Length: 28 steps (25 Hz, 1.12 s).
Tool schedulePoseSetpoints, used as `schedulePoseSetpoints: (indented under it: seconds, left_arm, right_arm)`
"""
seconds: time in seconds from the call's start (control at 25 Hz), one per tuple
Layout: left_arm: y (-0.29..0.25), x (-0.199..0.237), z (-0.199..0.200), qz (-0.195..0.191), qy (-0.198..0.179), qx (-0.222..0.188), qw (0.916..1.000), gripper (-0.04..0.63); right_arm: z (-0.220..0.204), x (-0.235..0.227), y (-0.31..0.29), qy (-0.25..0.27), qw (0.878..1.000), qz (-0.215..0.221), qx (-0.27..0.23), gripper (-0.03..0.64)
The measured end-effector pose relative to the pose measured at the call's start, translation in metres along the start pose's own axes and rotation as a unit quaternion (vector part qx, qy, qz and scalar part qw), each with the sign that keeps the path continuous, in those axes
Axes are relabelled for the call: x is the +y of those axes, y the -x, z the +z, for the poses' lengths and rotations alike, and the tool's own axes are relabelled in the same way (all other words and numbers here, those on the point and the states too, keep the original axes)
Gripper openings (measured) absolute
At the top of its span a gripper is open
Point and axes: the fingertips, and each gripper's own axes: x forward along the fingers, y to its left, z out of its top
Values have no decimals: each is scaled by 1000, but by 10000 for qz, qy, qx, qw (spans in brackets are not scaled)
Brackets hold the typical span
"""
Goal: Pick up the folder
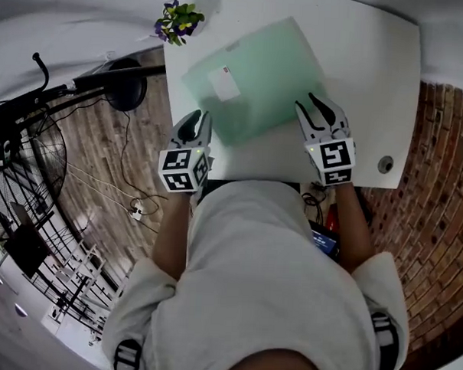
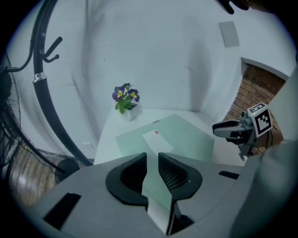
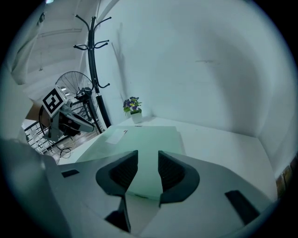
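Honestly, the green folder (image 1: 255, 78) lies flat toward the desk's (image 1: 374, 87) left edge and looks thin, floppy, slick. Left gripper (image 1: 197, 119) and right gripper (image 1: 306, 101) hover at its near corners, jaws apart, empty. I'd pinch there.

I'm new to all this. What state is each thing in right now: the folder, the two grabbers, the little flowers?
Folder: lying flat on the white table, not lifted.
Left gripper: jaws apart, gripping nothing, beside the folder's near-left edge.
Right gripper: jaws apart, gripping nothing, at the folder's near-right corner.
Potted flowers: upright at the table's far corner.
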Motion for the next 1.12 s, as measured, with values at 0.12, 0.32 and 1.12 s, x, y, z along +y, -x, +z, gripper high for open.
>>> schedulePoseSetpoints:
  seconds: [0.12,0.32,1.12]
  left_arm:
    - [0,17,-2,222,204,-31,9995,87]
    - [3,26,-5,367,371,-74,9986,87]
    - [-5,23,-40,366,2030,29,9785,91]
  right_arm:
    - [-1,-7,-8,41,9999,104,52,135]
    - [-1,-18,-21,211,9995,206,147,135]
    - [1,-40,-41,544,9925,912,607,135]
